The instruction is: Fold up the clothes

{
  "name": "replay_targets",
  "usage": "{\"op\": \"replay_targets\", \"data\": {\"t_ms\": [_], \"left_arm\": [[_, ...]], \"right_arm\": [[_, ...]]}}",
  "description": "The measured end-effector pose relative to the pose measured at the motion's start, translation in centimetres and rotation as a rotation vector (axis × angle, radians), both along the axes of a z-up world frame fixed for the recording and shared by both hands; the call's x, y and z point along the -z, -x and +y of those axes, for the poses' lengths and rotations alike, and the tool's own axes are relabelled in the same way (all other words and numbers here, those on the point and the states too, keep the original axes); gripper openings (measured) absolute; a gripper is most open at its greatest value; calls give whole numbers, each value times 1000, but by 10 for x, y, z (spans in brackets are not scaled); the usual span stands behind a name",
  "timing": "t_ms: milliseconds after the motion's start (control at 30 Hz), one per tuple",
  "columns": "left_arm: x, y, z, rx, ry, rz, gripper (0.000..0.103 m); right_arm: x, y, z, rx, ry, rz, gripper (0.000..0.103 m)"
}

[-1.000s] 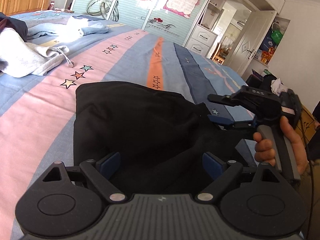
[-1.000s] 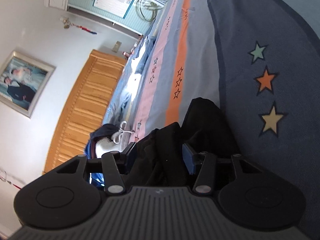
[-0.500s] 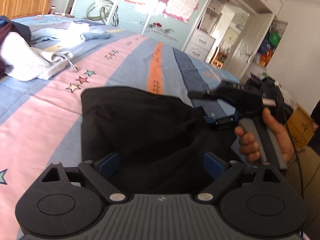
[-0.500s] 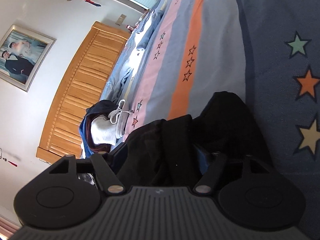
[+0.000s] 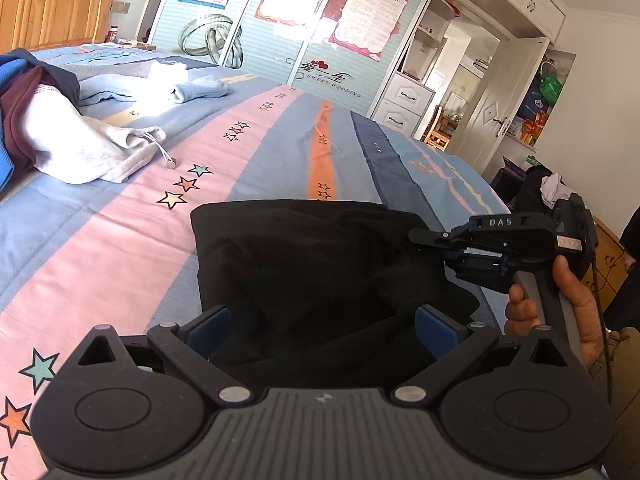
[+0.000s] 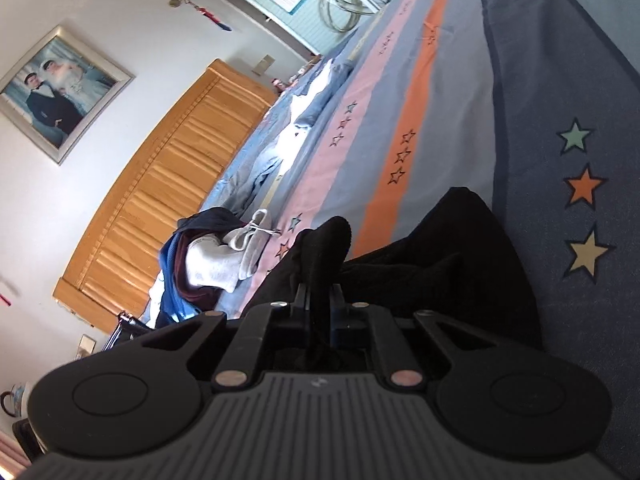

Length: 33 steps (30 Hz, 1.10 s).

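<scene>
On the striped bedspread [image 5: 120,248], near its foot edge, the black garment [image 5: 320,264] lay in a partly folded, roughly rectangular heap. Since half a second earlier, the right gripper [image 6: 319,300] had gone from standing spread around a bunched fold to being clamped tight on that fold, with a ridge of black cloth standing up between its narrow jaws. This indicated that the grasp phase for the right-hand edge was complete and that the garment was probably ready to be lifted or drawn over for the next fold. The left gripper [image 5: 320,326] remained wide, its blue pads [image 5: 208,326] set either side of the near hem without pinching it; a matching grasp there appeared to be the outstanding step. In the left wrist view, the garment's long axis ran roughly away from the left gripper toward the wardrobe [image 5: 304,28], with its far edge squared off across the orange stripe [image 5: 320,152]. The pinched fold sat at the garment's right-hand side. A grey drawstring garment [image 5: 80,148] lay well apart, toward the headboard [image 5: 52,4].
</scene>
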<state>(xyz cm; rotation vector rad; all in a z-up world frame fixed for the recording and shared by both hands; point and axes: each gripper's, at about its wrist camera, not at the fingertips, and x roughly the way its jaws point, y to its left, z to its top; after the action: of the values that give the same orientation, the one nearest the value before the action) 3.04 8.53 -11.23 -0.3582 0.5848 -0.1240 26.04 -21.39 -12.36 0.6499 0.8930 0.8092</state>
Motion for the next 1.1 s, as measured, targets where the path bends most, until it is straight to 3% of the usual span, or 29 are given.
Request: {"op": "replay_targets", "data": {"t_ms": [167,233,333,400,500,633,700,800,933,1100], "left_arm": [[-10,1,5,54,39,-23,100],[-12,-1,7,106,77,-25,102],[-6,-8,3,127,80,-4,102],[0,-12,-1,122,61,20,102],[4,-13,-3,130,53,49,102],[3,-12,0,127,48,36,102],[4,-12,1,122,52,37,102],[4,-12,0,123,67,39,102],[0,-12,-3,145,60,29,102],[0,-16,1,137,64,25,102]], "right_arm": [[-11,6,-14,61,-159,140,10],[-23,17,-23,77,-178,156,10],[2,8,-35,134,-125,207,9],[23,-1,-43,176,-82,244,13],[51,-10,-56,233,-50,285,10],[45,4,-71,181,-223,237,38],[37,7,-71,159,-167,221,68],[27,0,-64,132,-87,176,68],[17,-18,-48,72,-128,125,68],[27,-31,-24,25,-18,136,67]]}}
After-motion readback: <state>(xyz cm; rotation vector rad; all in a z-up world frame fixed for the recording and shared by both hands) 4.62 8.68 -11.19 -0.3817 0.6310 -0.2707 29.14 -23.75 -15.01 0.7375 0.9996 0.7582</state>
